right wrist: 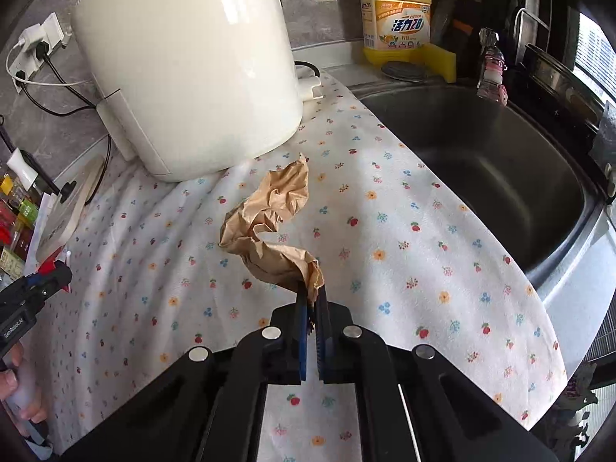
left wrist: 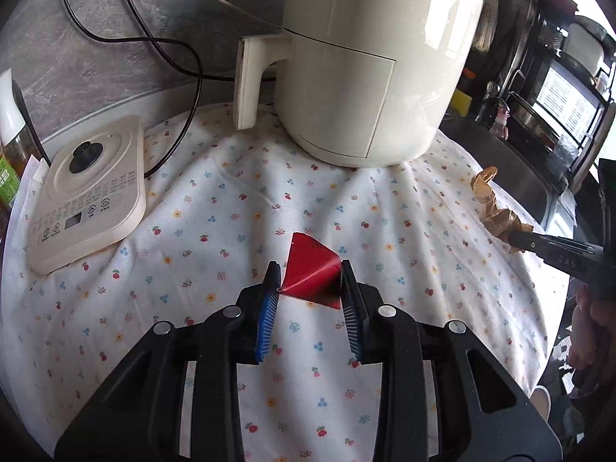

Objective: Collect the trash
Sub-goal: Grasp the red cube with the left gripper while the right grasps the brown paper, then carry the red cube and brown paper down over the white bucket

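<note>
A folded red paper scrap (left wrist: pixel 312 265) lies on the flowered cloth (left wrist: pixel 231 211) between the fingers of my left gripper (left wrist: pixel 310 275). Both pads touch its edges, so the gripper is shut on it. My right gripper (right wrist: pixel 312 294) is shut on one end of a long crumpled brown paper (right wrist: pixel 269 223), which trails forward over the cloth (right wrist: pixel 404 269). The same brown paper (left wrist: pixel 496 208) and the right gripper (left wrist: pixel 518 239) show at the right of the left wrist view. The left gripper (right wrist: pixel 54 273), with a bit of red at its tip, shows at the left edge of the right wrist view.
A cream air fryer (left wrist: pixel 369 61) stands at the back of the cloth. A flat kettle base (left wrist: pixel 84 196) with a black cable lies at the left. A steel sink (right wrist: pixel 500 169) is right of the cloth. A yellow detergent bottle (right wrist: pixel 396 11) stands behind it.
</note>
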Demonstrator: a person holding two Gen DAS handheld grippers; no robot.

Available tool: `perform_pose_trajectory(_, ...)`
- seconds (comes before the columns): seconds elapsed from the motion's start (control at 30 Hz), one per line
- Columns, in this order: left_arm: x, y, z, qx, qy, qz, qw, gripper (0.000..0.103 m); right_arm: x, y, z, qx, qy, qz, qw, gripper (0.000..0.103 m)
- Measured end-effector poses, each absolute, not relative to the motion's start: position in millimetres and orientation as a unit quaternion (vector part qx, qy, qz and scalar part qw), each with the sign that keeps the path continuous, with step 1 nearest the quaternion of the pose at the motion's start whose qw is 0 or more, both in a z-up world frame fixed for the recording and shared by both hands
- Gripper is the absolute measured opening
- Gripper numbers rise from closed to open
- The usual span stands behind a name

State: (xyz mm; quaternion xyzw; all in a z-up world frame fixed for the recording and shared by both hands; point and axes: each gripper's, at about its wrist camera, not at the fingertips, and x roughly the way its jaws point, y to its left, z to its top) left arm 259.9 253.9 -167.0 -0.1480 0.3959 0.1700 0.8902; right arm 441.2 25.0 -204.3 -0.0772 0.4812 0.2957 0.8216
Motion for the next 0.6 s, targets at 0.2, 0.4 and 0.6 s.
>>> perform_pose_trajectory(0.2,272.6,211.4,-153.9,-0.134,0.386,0.126,0.904,0.031,415.2,-18.2,-186.9,-0.053,0.473,0.295,0.829,0.004)
perform_pose_trajectory(0.4,292.8,145.3,-150.7,-0.113,0.384,0.065,0.914,0.031,391.0,-93.0,-172.4,-0.005,0.477,0.270,0.837,0.004)
perform_pose_trajectory(0.6,307.7,56.4,-155.7,-0.101,0.398,-0.004,0.912,0.031,344.2,-193.9,-161.4,0.010,0.483,0.215,0.849,0.004)
